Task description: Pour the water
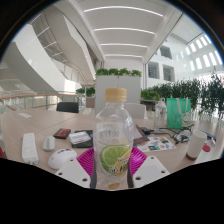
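On wooden table | gripper clenched around bottle | bright atrium, plants beyond

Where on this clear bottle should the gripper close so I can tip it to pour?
Grip the bottle at its label band, mid-body, coming straight on as the gripper is now. It stands upright between the pink pads, and its round sides there suit them; the cap looks too narrow.

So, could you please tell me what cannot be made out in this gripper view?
- Bottle: its base is hidden behind the tool, and the water level cannot be read.
- Bottle label: the lime picture shows, but the text is too small.
- Green cup on the table: contents hidden by its wall.
- Small items around it: too small to identify.
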The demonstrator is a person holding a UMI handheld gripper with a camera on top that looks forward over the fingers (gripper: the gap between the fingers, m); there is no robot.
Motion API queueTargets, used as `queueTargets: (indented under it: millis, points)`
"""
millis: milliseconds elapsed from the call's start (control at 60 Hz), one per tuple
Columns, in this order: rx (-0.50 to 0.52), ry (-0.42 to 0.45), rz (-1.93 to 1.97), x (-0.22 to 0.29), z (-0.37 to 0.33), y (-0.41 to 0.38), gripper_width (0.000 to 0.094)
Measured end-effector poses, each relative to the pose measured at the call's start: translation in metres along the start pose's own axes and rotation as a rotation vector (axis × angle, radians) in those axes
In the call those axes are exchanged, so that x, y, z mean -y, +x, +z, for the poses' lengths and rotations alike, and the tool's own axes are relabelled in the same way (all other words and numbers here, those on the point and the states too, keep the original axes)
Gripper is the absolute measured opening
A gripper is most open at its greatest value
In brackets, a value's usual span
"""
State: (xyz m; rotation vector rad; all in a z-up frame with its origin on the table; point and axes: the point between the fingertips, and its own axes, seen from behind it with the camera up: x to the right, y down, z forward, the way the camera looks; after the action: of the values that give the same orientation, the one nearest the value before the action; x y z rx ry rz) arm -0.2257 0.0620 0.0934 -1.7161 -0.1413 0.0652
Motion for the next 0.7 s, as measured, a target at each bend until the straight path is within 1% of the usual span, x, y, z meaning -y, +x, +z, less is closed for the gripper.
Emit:
queueTargets:
  millis: [67, 117, 133, 150, 233, 267, 300, 317, 333, 383, 450, 517, 533, 550, 583, 600, 667, 683, 700]
  points:
    - [0.041, -0.039, 0.017, -0.002, 0.002, -0.006, 0.0373]
    - [0.088, -0.094, 0.071, -0.004, 0.002, -0.01, 0.037]
    - [0.104, -0.109, 0.09, -0.001, 0.003, -0.01, 0.0351]
    - [0.12, -0.113, 0.109, 0.004, 0.003, -0.009, 0.0351]
    - [0.154, -0.079, 0.191, 0.055, 0.002, 0.01, 0.0352]
    - [0.16, -0.05, 0.257, 0.081, 0.0, 0.025, 0.0351]
    - [0.163, -0.035, 0.348, 0.105, -0.001, 0.046, 0.0352]
    - [0.16, -0.036, 0.394, 0.126, 0.001, 0.059, 0.0352]
    - [0.168, -0.029, 0.45, 0.126, 0.0, 0.069, 0.0353]
    - [0.158, -0.018, 0.63, 0.147, 0.001, 0.111, 0.0352]
    - [0.154, -0.028, 0.888, 0.166, 0.0, 0.16, 0.0351]
    - [0.182, -0.03, 1.141, 0.153, 0.013, 0.198, 0.035]
    - [0.188, -0.039, 1.202, 0.148, 0.015, 0.206, 0.035]
    - [0.192, -0.054, 1.266, 0.142, 0.018, 0.212, 0.0328]
    - [0.191, -0.091, 1.406, 0.135, 0.015, 0.219, 0.0327]
    - [0.207, -0.1, 1.468, 0.13, 0.02, 0.226, 0.035]
    - [0.267, -0.09, 1.711, 0.125, 0.024, 0.242, 0.0349]
    - [0.269, -0.094, 1.774, 0.128, 0.019, 0.241, 0.0324]
    - [0.282, -0.087, 1.817, 0.125, 0.027, 0.242, 0.0325]
